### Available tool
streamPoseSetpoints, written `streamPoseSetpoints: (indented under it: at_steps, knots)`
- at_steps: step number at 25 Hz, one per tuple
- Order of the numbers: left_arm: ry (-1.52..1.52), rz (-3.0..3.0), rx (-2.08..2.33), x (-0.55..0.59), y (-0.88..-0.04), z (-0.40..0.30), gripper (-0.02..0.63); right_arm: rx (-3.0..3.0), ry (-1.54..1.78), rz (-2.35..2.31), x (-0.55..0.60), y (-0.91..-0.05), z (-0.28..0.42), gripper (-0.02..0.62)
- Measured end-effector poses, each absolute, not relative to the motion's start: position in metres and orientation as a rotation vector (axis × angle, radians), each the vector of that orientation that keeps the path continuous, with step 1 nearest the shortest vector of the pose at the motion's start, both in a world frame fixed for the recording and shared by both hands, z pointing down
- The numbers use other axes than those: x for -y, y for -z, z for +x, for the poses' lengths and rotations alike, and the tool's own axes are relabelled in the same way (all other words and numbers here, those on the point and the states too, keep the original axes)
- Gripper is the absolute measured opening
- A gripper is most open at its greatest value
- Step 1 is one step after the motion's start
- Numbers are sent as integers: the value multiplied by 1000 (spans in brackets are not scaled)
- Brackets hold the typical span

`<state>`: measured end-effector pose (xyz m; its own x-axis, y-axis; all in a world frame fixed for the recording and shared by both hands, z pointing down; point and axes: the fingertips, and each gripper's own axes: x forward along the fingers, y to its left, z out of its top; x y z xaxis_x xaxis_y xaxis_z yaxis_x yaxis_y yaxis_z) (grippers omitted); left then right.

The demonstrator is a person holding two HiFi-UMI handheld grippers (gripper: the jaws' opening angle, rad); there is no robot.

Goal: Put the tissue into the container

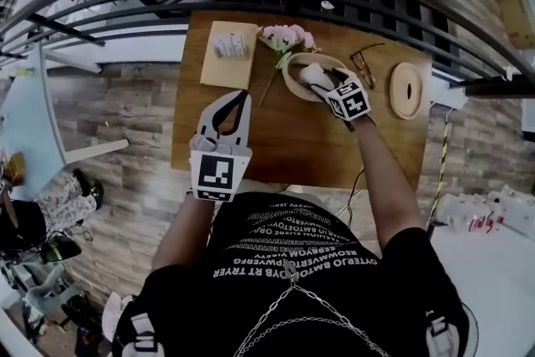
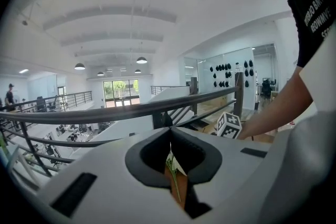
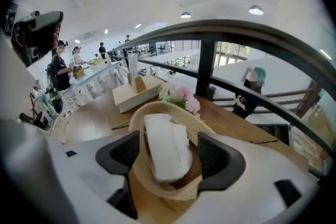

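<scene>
Tissue [image 3: 167, 147]: white and folded, it lies inside the container [image 3: 157, 106] on the desk [image 3: 231, 123].
Handling: it looks light, soft and easy to crush; I would take it gently at the thick middle.
Right tongs [image 3: 169, 160]: wide apart around the tissue, with the pads not touching it.
Left tongs [image 2: 169, 139]: closed together, empty, well apart from the container.
</scene>
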<state>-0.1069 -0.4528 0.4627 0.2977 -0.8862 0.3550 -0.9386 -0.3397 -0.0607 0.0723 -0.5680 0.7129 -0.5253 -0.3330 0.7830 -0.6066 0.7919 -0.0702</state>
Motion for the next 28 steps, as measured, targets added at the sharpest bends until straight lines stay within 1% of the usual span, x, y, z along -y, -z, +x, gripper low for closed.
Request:
streamPoseSetpoints:
  at_steps: [2, 3, 4, 5, 6, 13, 16, 21, 28]
  knots:
    - [-476, 2403, 1724, 448, -454, -106, 28, 2222, -392, 777, 562, -682, 83, 328]
    - [-466, 2408, 1736, 444, -448, -104, 28, 2256, -367, 833, 557, -663, 91, 305]
    - [-457, 2414, 1749, 440, -442, -101, 28, 2293, -337, 900, 551, -642, 101, 203]
    - [-449, 2421, 1762, 434, -436, -98, 28, 2329, -307, 968, 544, -620, 112, 85]
    - [-441, 2428, 1774, 429, -430, -94, 28, 2361, -281, 1029, 535, -599, 123, 18]
    - [-394, 2465, 1841, 383, -395, -67, 28, 2446, -111, 1309, 454, -473, 202, 14]
    - [-375, 2454, 1861, 363, -387, -56, 28, 2459, -60, 1353, 419, -438, 226, 14]
    - [-307, 2492, 1858, 337, -369, -23, 28, 2491, -40, 1326, 379, -423, 244, 14]
    - [-322, 2531, 1827, 337, -367, 4, 28, 2495, -44, 1304, 373, -432, 247, 14]
